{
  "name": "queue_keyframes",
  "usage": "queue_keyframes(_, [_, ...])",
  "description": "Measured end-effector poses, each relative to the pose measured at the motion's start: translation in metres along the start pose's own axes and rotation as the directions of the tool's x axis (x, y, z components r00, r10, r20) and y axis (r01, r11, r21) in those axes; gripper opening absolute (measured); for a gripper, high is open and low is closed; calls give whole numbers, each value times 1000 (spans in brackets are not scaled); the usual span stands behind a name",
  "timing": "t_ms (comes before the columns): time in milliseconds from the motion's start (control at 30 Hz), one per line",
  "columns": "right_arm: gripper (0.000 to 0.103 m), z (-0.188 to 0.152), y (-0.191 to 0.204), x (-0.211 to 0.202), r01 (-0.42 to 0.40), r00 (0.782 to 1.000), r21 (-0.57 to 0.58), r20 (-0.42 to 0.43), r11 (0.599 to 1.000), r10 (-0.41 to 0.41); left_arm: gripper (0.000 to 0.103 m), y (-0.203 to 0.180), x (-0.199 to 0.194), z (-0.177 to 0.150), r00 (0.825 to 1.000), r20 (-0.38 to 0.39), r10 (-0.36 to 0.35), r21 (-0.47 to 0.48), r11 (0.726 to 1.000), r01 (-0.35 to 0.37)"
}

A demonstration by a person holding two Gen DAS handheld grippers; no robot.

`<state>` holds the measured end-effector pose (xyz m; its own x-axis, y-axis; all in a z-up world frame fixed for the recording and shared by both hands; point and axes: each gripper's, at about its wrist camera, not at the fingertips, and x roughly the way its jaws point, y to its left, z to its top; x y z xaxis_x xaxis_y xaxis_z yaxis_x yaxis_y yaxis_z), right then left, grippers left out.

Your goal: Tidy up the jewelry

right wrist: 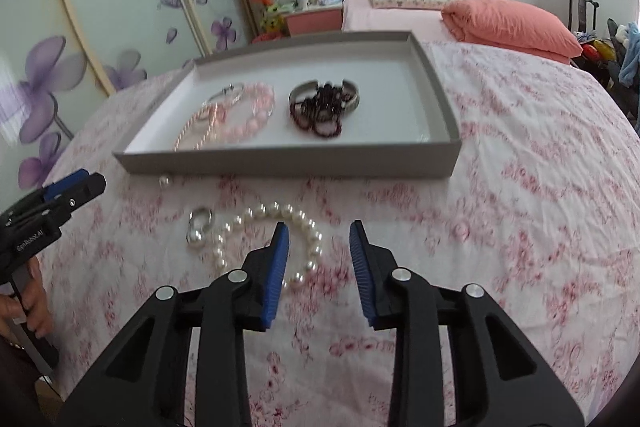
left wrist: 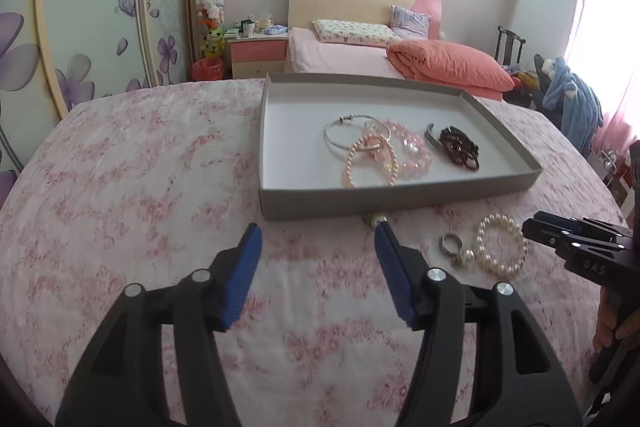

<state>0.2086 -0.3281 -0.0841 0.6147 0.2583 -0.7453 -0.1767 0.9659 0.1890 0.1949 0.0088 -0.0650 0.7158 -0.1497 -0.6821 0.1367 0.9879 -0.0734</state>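
Observation:
A grey box lid (left wrist: 400, 201) (right wrist: 288, 163) lies on the floral cloth and holds a silver bangle (left wrist: 340, 131), pink bead bracelets (left wrist: 412, 147) (right wrist: 256, 111), a pearl strand (left wrist: 372, 163) (right wrist: 192, 133), a metal cuff (right wrist: 324, 91) and dark red beads (left wrist: 460, 147) (right wrist: 320, 119). In front of it lie a white pearl bracelet (left wrist: 502, 245) (right wrist: 272, 239), a ring with a pearl (left wrist: 454, 247) (right wrist: 200, 225) and a small bead (left wrist: 374, 218) (right wrist: 164, 181). My left gripper (left wrist: 318, 239) is open and empty. My right gripper (right wrist: 318, 239) is open, its left finger over the pearl bracelet.
The cloth-covered table (left wrist: 140, 167) drops off at its round far edge. A bed with an orange quilt (left wrist: 448, 65) and a nightstand (left wrist: 256, 53) stand behind. The other gripper shows at the side of each view (left wrist: 580, 239) (right wrist: 52, 203).

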Motion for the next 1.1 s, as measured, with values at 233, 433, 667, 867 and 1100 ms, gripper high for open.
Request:
queue_keyframes(233, [27,-3,7,9,17,999,-34,-34,999,-19,65,-9,3,-7,1000,-25,-4,31,1000,5])
queue_keyframes(433, [12,-5,12,13,77,996,-90,-30,993,-80,65,-16,10,-6,999,-47,-2,49,999,5])
queue_keyframes(667, [11,-1,-16,9,177,984,-13,-14,984,-177,65,-32,29,-4,995,-96,10,75,997,-3])
queue_keyframes(867, [11,1,-23,8,188,982,2,-14,982,-188,65,-41,51,0,989,-146,30,48,999,-23])
queue_keyframes(1100, [12,2,-25,9,177,984,3,-16,984,-177,52,-50,65,8,986,-156,60,15,998,-58])
